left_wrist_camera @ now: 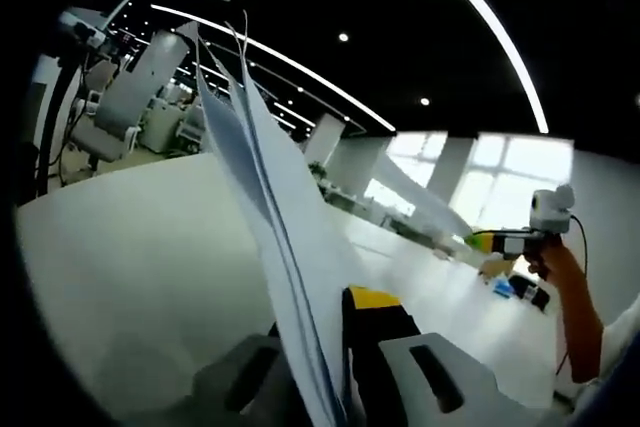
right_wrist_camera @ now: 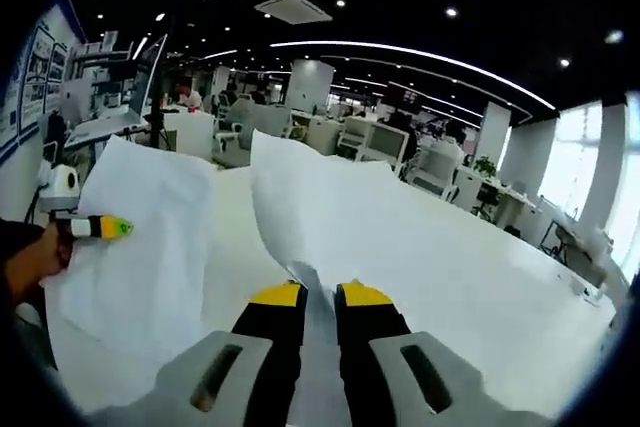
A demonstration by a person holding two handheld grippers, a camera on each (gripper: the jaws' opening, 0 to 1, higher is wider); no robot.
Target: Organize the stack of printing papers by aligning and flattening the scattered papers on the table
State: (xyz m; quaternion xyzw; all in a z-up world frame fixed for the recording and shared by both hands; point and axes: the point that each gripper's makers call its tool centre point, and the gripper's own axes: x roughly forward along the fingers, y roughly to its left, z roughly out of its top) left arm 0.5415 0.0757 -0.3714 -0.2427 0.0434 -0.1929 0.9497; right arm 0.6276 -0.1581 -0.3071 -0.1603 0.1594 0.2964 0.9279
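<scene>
A thin stack of white papers (left_wrist_camera: 270, 187) stands edge-on between the jaws of my left gripper (left_wrist_camera: 322, 315), which is shut on its lower edge; one yellow-tipped finger (left_wrist_camera: 372, 298) shows beside the sheets. The same stack (right_wrist_camera: 150, 237) hangs over the table at the left of the right gripper view, held by the left gripper (right_wrist_camera: 110, 228). My right gripper (right_wrist_camera: 320, 292) is shut on the corner of a large white sheet (right_wrist_camera: 400, 237) that rises and spreads away from it. From the left gripper view, that gripper (left_wrist_camera: 495, 240) holds its sheet (left_wrist_camera: 420, 192) above the white table (left_wrist_camera: 120, 247).
A hand (left_wrist_camera: 560, 267) holds the right gripper at the table's far side. Office chairs (left_wrist_camera: 130, 97) stand beyond the table's edge. Desks with monitors (right_wrist_camera: 370, 142) and more chairs fill the room behind; windows (right_wrist_camera: 600, 167) line one wall.
</scene>
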